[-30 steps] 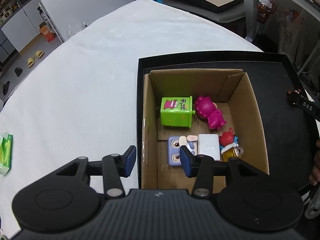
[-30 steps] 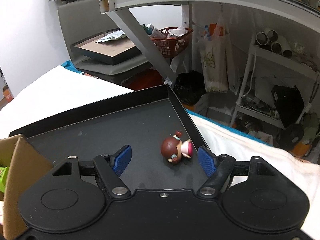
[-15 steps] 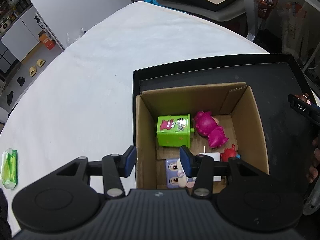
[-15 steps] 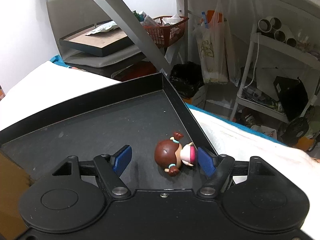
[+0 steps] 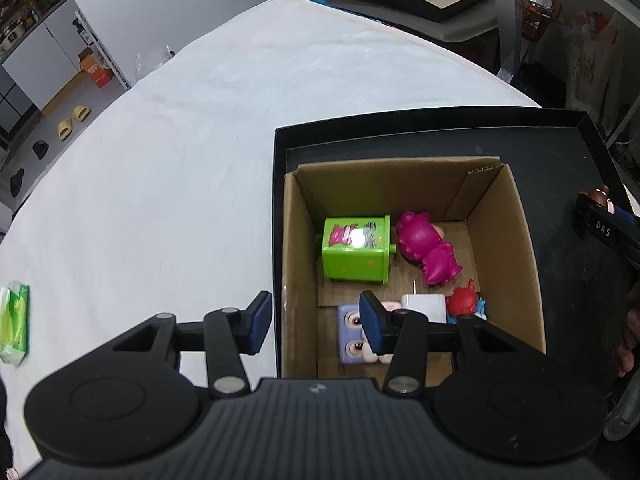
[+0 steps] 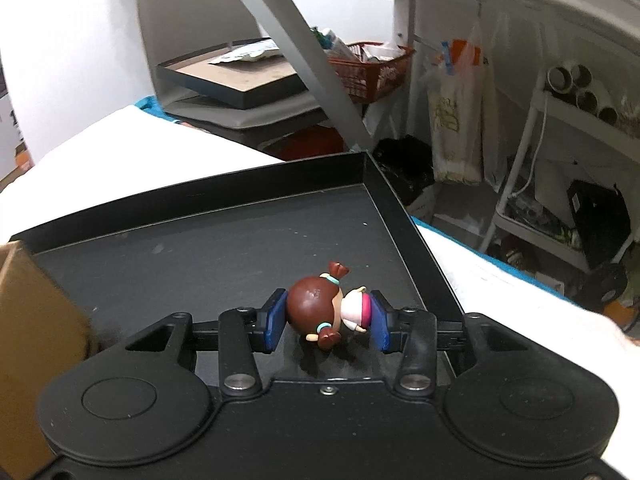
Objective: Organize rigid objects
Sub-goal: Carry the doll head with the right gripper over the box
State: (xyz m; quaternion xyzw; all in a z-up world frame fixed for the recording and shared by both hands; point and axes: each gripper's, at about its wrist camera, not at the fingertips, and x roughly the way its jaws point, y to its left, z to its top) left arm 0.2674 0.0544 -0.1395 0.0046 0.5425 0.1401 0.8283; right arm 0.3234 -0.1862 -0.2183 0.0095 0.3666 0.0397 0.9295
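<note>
Left hand-held gripper (image 5: 316, 322), right hand-held gripper (image 6: 327, 320): black ribbed bodies, blue pads, silver screws.

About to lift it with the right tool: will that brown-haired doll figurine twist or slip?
The brown-haired doll figurine looks like rigid, glossy plastic, so probably light but slippery. The right tool meets its rounded head on one side, so it may pivot. It lies sideways on the black tray.

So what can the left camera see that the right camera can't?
Only the left wrist view shows inside the cardboard box: a green toy box, a magenta figure, a purple block with eyes and a red figure, plus the open left gripper. Only the right wrist view shows the right gripper closed on the brown-haired doll. Both show the black tray.
</note>
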